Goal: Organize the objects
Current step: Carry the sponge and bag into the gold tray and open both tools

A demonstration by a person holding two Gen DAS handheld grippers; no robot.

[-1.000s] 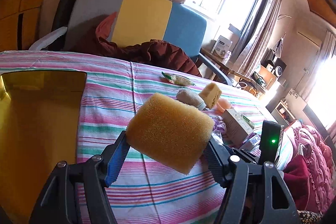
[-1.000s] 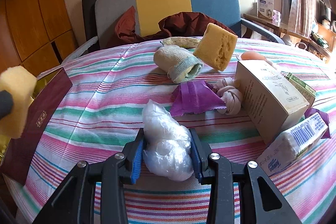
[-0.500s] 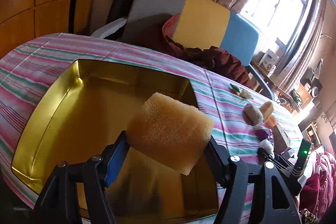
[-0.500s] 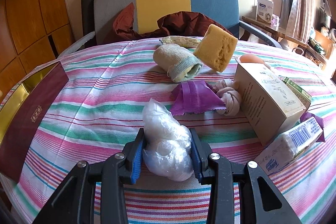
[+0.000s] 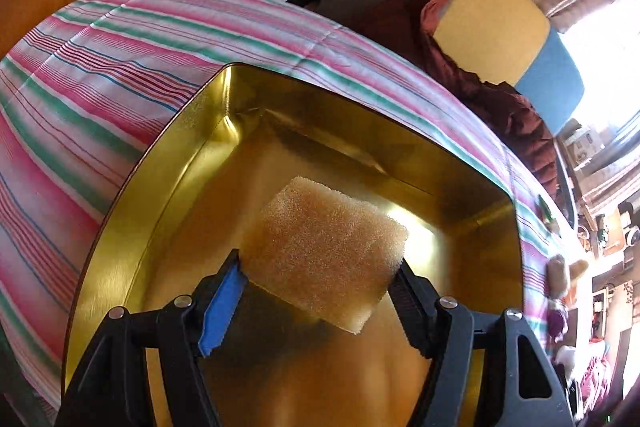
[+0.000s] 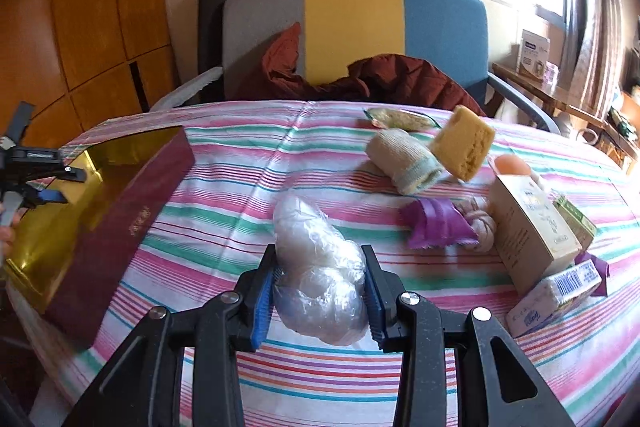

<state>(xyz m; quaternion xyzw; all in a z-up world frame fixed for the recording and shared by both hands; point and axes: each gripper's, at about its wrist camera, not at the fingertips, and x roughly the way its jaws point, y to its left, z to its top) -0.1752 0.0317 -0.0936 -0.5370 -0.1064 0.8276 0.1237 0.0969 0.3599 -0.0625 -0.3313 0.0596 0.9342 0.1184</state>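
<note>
My left gripper (image 5: 320, 279) is shut on a yellow sponge (image 5: 324, 251) and holds it above the inside of the gold-lined box (image 5: 168, 163). In the right wrist view the same box (image 6: 120, 211) shows maroon outer walls at the table's left edge, with the left gripper (image 6: 44, 183) over it. My right gripper (image 6: 320, 287) is shut on a clear plastic bag (image 6: 316, 267) just above the striped tablecloth (image 6: 224, 163).
On the right of the table lie a rolled sock (image 6: 404, 163), a second yellow sponge (image 6: 464, 143), a purple wrapper (image 6: 436, 223), a knotted cloth (image 6: 480, 227), a carton (image 6: 532, 231), a tissue pack (image 6: 556, 295) and an egg (image 6: 512, 163). A tricolour chair (image 6: 352, 27) stands behind.
My left gripper has swung left with the sponge, from over the tablecloth to down inside the gold box. My right gripper has stayed in place, still shut on the bag.
</note>
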